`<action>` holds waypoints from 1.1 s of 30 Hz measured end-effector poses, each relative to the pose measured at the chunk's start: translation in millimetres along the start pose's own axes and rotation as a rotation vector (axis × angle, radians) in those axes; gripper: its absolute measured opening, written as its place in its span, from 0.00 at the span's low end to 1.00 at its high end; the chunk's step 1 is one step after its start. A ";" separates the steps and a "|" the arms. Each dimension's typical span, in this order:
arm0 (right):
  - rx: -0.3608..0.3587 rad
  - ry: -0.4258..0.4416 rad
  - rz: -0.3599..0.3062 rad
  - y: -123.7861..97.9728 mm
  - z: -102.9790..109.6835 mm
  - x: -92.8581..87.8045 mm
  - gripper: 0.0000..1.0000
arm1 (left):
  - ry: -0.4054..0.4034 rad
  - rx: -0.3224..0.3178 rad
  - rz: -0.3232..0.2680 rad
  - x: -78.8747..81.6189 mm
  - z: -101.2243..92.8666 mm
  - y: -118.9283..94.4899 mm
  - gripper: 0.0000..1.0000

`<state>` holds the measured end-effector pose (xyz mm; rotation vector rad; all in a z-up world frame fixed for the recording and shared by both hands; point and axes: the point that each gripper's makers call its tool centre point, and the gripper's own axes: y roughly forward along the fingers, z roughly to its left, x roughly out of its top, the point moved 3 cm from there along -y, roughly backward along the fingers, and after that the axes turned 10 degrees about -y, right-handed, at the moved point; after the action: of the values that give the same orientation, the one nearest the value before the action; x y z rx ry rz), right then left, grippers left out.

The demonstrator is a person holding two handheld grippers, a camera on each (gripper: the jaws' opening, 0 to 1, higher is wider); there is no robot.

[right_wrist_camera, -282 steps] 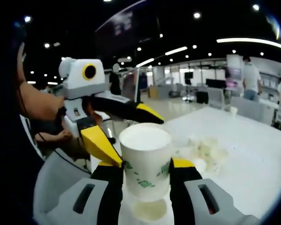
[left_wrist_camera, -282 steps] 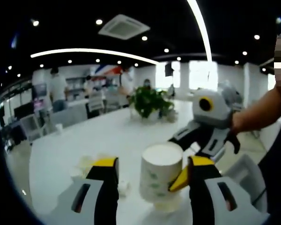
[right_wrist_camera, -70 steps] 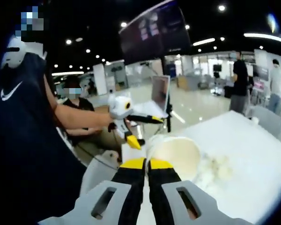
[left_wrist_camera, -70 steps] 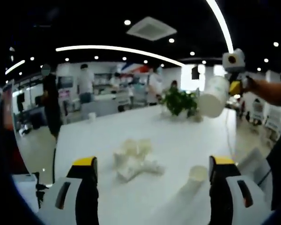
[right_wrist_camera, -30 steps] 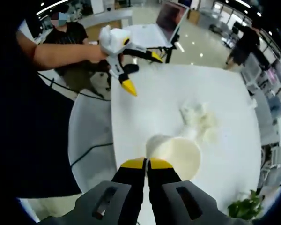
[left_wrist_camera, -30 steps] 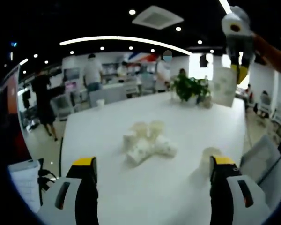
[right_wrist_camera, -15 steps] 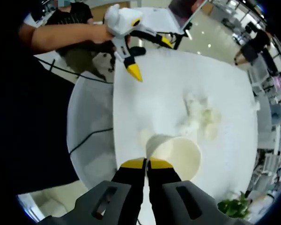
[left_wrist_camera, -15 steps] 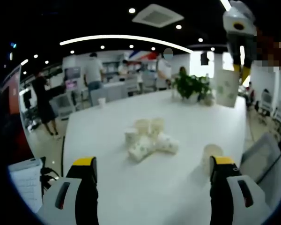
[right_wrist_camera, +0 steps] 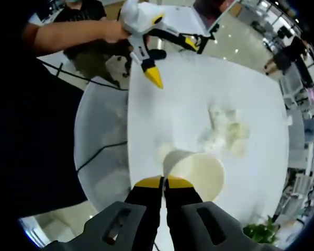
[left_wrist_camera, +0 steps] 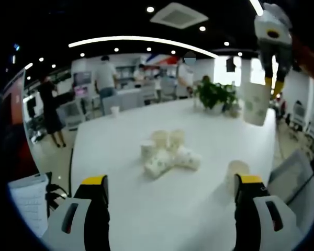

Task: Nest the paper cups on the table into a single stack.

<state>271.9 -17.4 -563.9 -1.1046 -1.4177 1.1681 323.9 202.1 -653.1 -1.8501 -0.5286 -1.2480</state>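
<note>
The right gripper [right_wrist_camera: 165, 182] has its yellow-tipped fingers pinched together on the rim of a white paper cup [right_wrist_camera: 196, 173], holding it high above the white tabletop [right_wrist_camera: 183, 104]. The left gripper [left_wrist_camera: 170, 183] has fingers spread wide, empty. A cluster of white paper cups [left_wrist_camera: 167, 152] lies mid-tabletop; a single upright cup [left_wrist_camera: 234, 172] stands near the left gripper's right finger.

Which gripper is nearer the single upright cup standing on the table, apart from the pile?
Left. The upright cup stands just beyond the left gripper's open jaws, on their right side. The right gripper hangs high above the table, pinching another paper cup by its rim.
</note>
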 end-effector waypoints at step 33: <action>0.026 0.043 0.009 38.7 6.0 -7.8 0.00 | -0.035 0.014 0.003 -7.4 3.2 1.6 0.99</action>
<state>269.6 -20.7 -603.6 -1.1125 -1.3621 1.1603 323.7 204.5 -661.0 -1.8634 -0.5523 -1.2088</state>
